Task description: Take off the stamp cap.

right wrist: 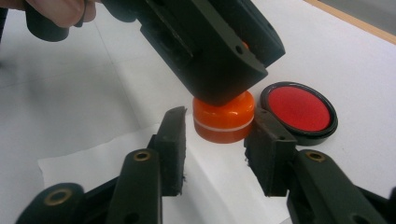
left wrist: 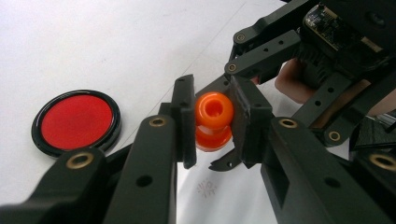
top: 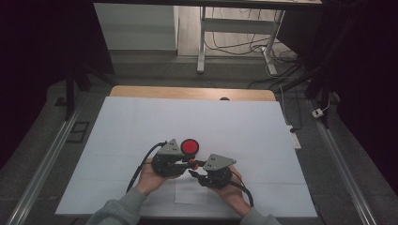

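The left gripper point(left wrist: 212, 123) is clamped on the orange stamp point(left wrist: 214, 119)'s knob. The right gripper point(right wrist: 217, 144) brackets its base, seemingly not yet touching. Just beyond, the red ink pad point(right wrist: 299, 112) lies on the worktop point(top: 141, 122).

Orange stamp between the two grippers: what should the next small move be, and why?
Probably close the right gripper fully on the stamp's base. The left gripper clamps the orange stamp by its handle, while the right pads flank the base with small gaps, so the cap cannot yet be pulled.
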Available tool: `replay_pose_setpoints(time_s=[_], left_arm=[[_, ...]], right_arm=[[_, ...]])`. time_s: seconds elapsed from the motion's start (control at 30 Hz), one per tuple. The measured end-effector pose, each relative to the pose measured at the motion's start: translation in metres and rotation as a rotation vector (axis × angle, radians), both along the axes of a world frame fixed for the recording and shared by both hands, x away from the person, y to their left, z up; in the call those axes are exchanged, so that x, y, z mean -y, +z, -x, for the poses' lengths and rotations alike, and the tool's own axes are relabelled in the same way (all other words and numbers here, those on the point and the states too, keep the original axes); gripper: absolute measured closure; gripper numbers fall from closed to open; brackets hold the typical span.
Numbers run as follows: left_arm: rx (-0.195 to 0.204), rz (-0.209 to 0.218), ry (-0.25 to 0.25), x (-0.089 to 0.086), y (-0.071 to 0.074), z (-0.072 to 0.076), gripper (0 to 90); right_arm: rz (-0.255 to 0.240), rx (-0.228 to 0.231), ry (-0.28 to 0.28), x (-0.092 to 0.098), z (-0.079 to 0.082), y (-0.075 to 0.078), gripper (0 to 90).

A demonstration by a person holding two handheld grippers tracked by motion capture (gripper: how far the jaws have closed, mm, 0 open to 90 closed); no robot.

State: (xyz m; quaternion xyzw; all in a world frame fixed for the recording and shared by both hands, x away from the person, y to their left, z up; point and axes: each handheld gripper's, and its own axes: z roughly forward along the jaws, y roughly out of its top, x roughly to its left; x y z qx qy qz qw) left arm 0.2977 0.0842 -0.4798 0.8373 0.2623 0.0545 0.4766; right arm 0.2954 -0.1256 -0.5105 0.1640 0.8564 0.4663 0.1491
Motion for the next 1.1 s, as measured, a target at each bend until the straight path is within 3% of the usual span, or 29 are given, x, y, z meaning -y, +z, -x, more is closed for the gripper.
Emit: replay_pose_setpoints(time_s=[0.6,1.1], left_arm=[[-0.001,0.001,-0.018,-0.0019,-0.0012,-0.0006,72.7],[-0.003,0.029,-0.007,-0.0036,-0.0021,0.0007,72.9]], right_arm=[[0.020,0.018,-0.007,-0.0003,0.0015,0.0002,64.6],[0.001,0.033,-0.010,0.0007,0.0036,-0.0008,64.9]])
